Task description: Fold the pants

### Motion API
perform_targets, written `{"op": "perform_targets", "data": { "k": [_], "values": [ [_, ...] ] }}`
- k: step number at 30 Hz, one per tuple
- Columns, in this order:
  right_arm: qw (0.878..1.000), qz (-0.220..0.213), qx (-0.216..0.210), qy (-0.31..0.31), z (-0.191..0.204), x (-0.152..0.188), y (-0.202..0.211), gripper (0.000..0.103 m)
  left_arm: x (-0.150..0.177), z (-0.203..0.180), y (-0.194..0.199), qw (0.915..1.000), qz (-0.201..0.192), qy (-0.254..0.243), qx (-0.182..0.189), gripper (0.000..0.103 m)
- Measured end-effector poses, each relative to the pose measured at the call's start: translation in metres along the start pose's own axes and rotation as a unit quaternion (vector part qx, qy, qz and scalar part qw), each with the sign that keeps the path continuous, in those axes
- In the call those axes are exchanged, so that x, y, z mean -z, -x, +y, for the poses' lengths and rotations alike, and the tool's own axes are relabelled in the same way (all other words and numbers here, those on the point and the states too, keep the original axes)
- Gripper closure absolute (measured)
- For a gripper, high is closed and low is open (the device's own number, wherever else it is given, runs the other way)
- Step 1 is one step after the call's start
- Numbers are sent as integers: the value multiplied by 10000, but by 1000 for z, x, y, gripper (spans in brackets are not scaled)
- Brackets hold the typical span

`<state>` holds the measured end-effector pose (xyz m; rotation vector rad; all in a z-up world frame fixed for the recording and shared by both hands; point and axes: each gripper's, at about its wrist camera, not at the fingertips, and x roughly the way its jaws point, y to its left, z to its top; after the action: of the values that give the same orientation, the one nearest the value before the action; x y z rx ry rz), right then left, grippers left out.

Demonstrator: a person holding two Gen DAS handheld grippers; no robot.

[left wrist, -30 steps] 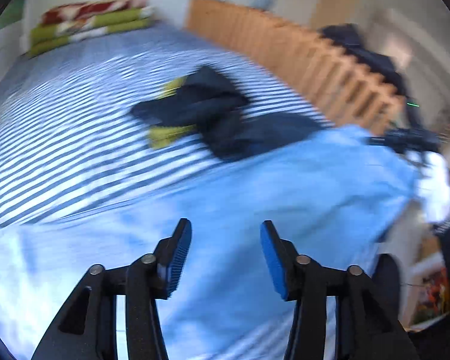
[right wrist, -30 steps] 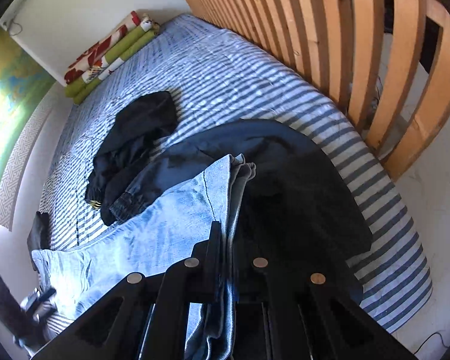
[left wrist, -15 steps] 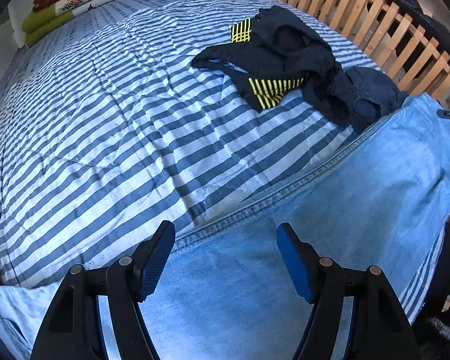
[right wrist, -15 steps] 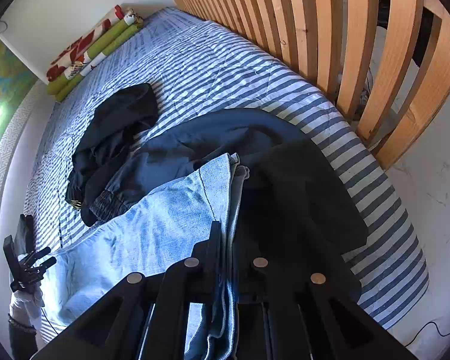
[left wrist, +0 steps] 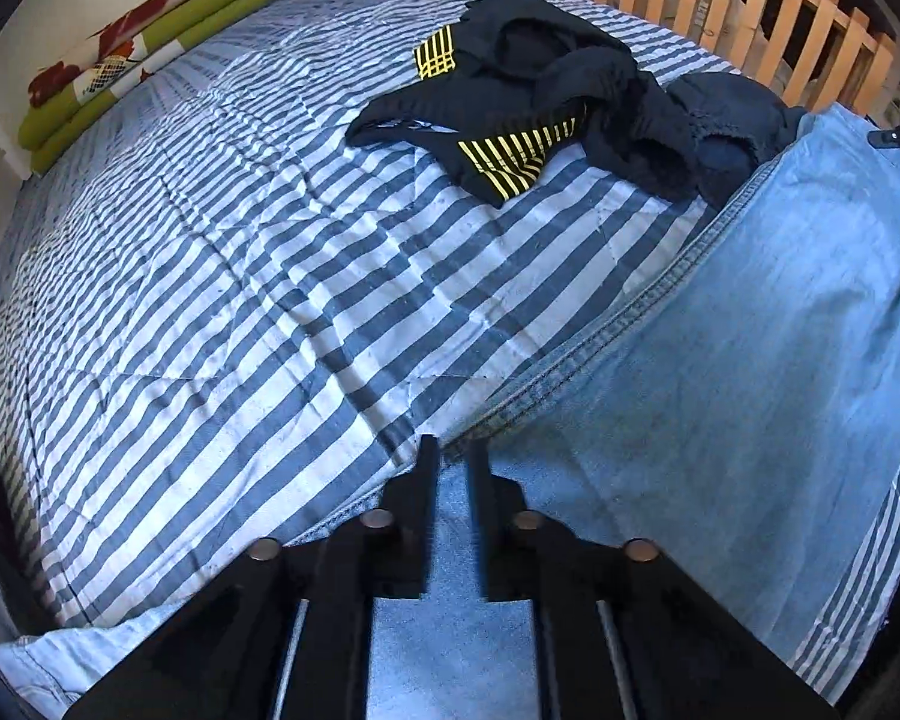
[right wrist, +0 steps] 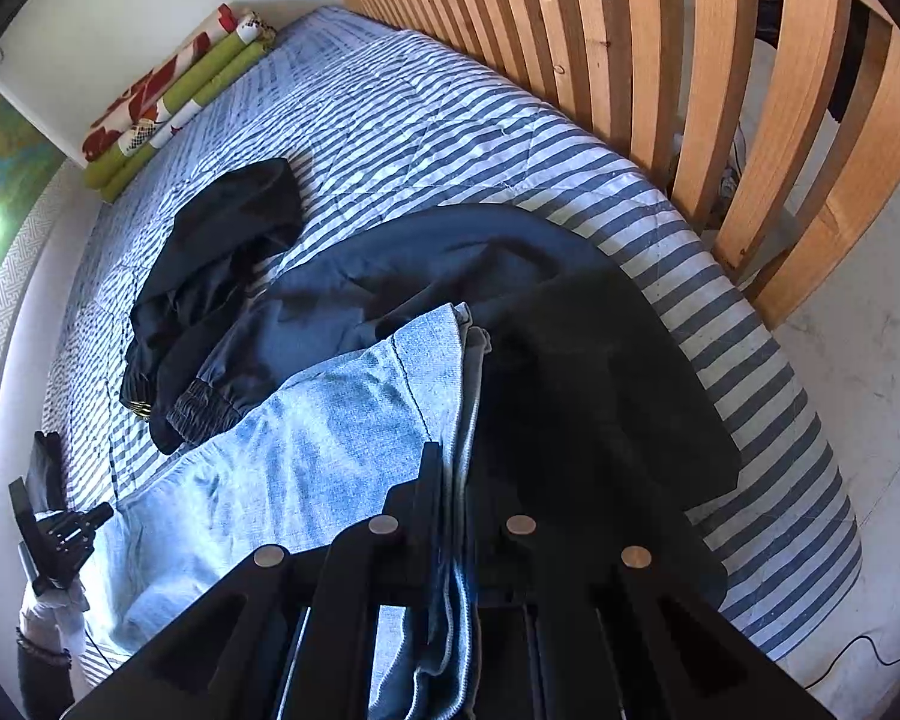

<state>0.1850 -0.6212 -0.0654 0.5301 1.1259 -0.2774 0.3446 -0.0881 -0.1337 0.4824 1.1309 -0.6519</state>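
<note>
The left gripper [left wrist: 455, 456] has its jaws just drawn in on the seamed edge of the jeans [left wrist: 720, 396], a strip of denim showing between the fingers, so it looks clamped on that fabric. Over to the right gripper [right wrist: 450, 462]: jaws pinched tight on the stacked denim layers at the other end of the jeans, where the hem edges lie doubled one on another.

Between the two grips the light blue jeans stretch along the near edge of the bed [left wrist: 240, 276], lying fairly flat on the striped cover. The doubled layers at the right end suggest the legs are already laid one over the other; no crosswise fold is visible yet. So, early going: both ends gripped, and the end-to-end fold is still to come.

Further out, a dark garment [right wrist: 450, 264] lies partly under the far end of the jeans, and a black top with yellow stripes [left wrist: 510, 150] sits mid-bed. Rolled bedding [left wrist: 144, 54] rests at the far corner, with wooden slats [right wrist: 660, 60] along the bed's far side.
</note>
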Motion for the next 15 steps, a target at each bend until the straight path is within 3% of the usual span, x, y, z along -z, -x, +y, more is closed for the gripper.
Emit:
{"op": "perform_targets", "data": {
  "k": [2, 5, 7, 9, 11, 15],
  "values": [
    [10000, 8, -6, -7, 0, 0, 0, 98, -3, 0, -6, 9999, 85, -61, 67, 37],
    [10000, 32, -7, -17, 0, 0, -1, 98, -7, 5, -17, 9997, 151, 14, 188, 33],
    [10000, 56, 9, -2, -1, 0, -3, 98, -7, 4, -24, 9990, 248, 37, 364, 60],
    [10000, 82, 19, 3, -1, 0, -5, 98, -4, -2, -24, 9994, 222, -114, 233, 87],
    [9999, 98, -7, -25, -2, 0, -7, 98, -3, -10, -22, 9992, 277, -270, 55, 95],
    [9999, 74, -71, -99, -4, -1, -8, 98, -10, -18, -2, 9987, 76, -369, -338, 97]
  ]
}}
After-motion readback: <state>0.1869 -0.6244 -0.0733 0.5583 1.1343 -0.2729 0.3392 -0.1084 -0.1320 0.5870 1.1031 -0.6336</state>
